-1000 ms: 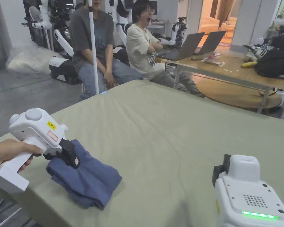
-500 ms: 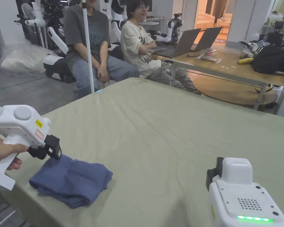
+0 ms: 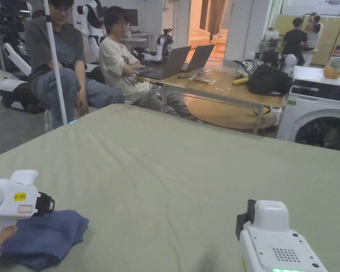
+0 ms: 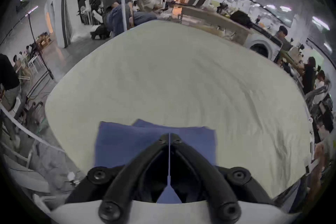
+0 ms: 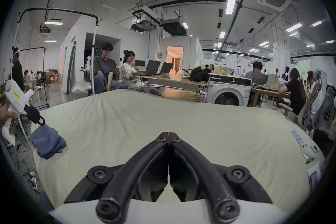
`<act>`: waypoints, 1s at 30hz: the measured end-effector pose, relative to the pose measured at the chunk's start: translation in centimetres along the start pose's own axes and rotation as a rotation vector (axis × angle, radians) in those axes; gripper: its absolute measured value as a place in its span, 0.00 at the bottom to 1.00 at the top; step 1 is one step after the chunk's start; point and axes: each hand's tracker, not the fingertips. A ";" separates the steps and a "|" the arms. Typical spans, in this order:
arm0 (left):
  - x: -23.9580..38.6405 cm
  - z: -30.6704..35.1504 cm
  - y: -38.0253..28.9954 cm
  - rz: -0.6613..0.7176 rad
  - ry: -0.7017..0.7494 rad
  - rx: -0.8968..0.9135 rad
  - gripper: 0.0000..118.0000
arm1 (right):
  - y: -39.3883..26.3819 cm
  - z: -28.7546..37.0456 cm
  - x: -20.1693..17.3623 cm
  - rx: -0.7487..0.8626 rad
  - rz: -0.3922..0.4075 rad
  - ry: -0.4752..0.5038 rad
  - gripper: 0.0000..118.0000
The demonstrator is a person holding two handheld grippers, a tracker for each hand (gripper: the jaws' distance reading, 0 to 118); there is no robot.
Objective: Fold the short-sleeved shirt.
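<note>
Nothing on my table or tools reads clearly.

My left gripper (image 3: pixel 47 204) carries a small yellow sticker (image 3: pixel 20 196) with dark characters too blurred for me to make out, and under it a pale label with a red outline (image 3: pixel 25 209) whose print I cannot tell either. The pale shirt of the seated person (image 5: pixel 130 73) has a dark printed design across the front, but its letters are too small and folded for me to read.
</note>
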 end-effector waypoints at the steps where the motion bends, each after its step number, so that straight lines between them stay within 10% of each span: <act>1: 1.2 0.2 -0.4 0.011 -0.023 0.034 0.00 | 0.0 0.3 0.7 0.000 -0.003 -0.016 0.00; 18: 26.5 0.7 -4.7 -0.271 -0.193 0.435 0.00 | -1.2 4.1 9.7 -0.030 -0.052 -0.195 0.00; 30: 31.0 2.1 -5.9 -0.186 -0.212 0.601 0.00 | -1.0 5.0 12.9 0.016 -0.126 -0.249 0.00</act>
